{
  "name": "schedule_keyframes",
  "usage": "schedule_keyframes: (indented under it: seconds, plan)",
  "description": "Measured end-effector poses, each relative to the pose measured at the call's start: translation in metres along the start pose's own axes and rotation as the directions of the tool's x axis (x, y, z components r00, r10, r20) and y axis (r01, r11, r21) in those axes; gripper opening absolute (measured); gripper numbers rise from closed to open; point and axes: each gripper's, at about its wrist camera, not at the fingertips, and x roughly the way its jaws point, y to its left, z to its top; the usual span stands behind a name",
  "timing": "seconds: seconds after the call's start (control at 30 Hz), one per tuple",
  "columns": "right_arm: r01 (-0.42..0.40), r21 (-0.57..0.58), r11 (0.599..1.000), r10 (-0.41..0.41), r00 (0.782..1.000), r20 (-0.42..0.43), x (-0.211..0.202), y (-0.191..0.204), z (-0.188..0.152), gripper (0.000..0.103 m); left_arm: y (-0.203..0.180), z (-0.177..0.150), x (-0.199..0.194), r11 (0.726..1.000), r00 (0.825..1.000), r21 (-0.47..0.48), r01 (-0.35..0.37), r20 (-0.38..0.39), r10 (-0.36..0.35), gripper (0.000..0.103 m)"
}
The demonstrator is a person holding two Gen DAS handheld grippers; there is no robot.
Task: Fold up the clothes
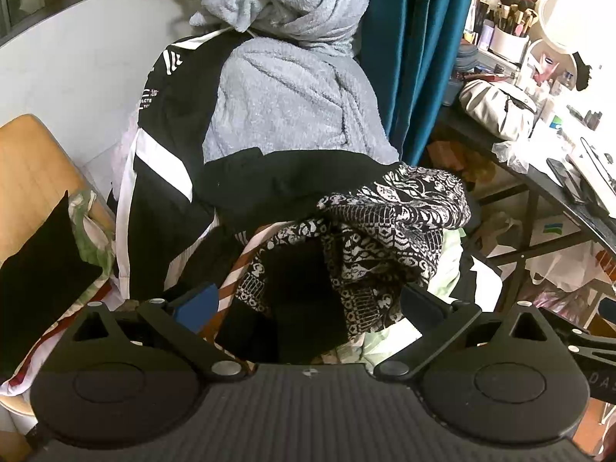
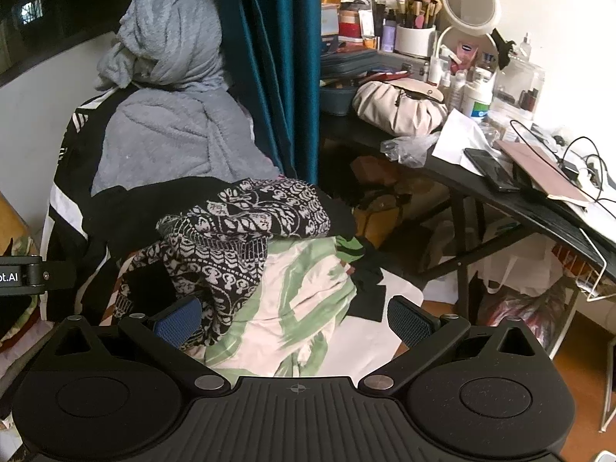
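Left wrist view: we see the left gripper spread wide, holding nothing, above the black-and-white patterned garment heaped on the pile. The right gripper is likewise spread over the green-and-white cloth. We judge the patterned fabric light, limp and prone to bunching; an exposed edge or corner looks best to pinch. The grey fleece robe, black jacket and cluttered black desk crowd the workspace.

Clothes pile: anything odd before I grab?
The patterned black-and-white garment lies crumpled atop the heap, one end trailing down toward the left gripper. Both grippers, including the right gripper, are open and hold nothing.
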Motion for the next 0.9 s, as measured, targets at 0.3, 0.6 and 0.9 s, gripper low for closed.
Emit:
schedule_keyframes:
  seconds: [0.3, 0.6, 0.9]
  plan:
    - [-0.004, -0.013, 1.000, 0.004, 1.000, 0.006, -0.004, -0.001, 0.002, 0.102, -0.002, 0.001, -0.006, 1.000, 1.000, 0.001, -0.005, 0.011, 0.005, 0.102]
    - [0.002, -0.019, 1.000, -0.001, 1.000, 0.024, -0.009, 0.002, 0.004, 0.102, -0.004, 0.006, -0.010, 1.000, 0.999, 0.025, -0.009, 0.035, 0.008, 0.102]
    - [0.008, -0.023, 1.000, -0.007, 0.999, 0.040, -0.011, 0.004, 0.006, 0.102, -0.002, 0.005, -0.012, 1.000, 0.998, 0.029, -0.010, 0.054, 0.009, 0.102]
